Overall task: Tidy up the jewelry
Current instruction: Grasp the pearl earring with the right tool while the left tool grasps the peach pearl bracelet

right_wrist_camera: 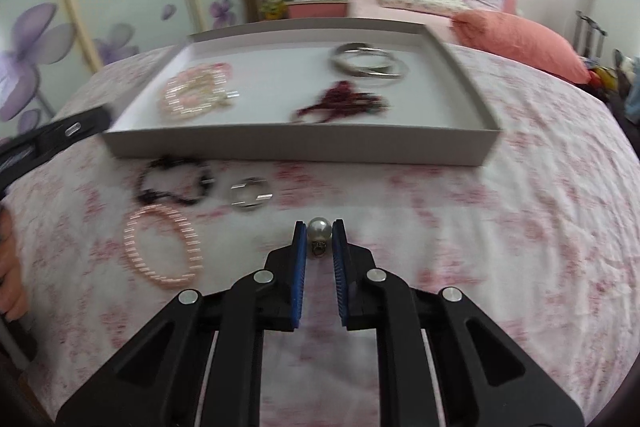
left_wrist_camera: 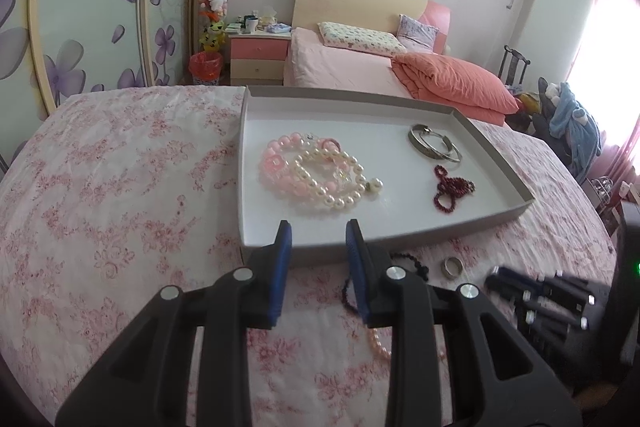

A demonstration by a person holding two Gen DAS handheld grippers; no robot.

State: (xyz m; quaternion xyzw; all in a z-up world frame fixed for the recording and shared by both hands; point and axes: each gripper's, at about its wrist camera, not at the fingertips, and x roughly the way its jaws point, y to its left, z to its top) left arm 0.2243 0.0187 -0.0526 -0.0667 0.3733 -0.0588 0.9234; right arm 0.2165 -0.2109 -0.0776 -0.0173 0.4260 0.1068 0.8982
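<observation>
Because it is small and round, the single white pearl with a dark metal cap [right_wrist_camera: 319,231] sits pinched between the right gripper [right_wrist_camera: 319,239]'s blue pads, above the pink floral bedspread [right_wrist_camera: 440,227], likely bound for the shallow white cardboard tray [right_wrist_camera: 304,147]. The left gripper [left_wrist_camera: 319,233] hovers at the tray's near rim, parted and empty.
</observation>
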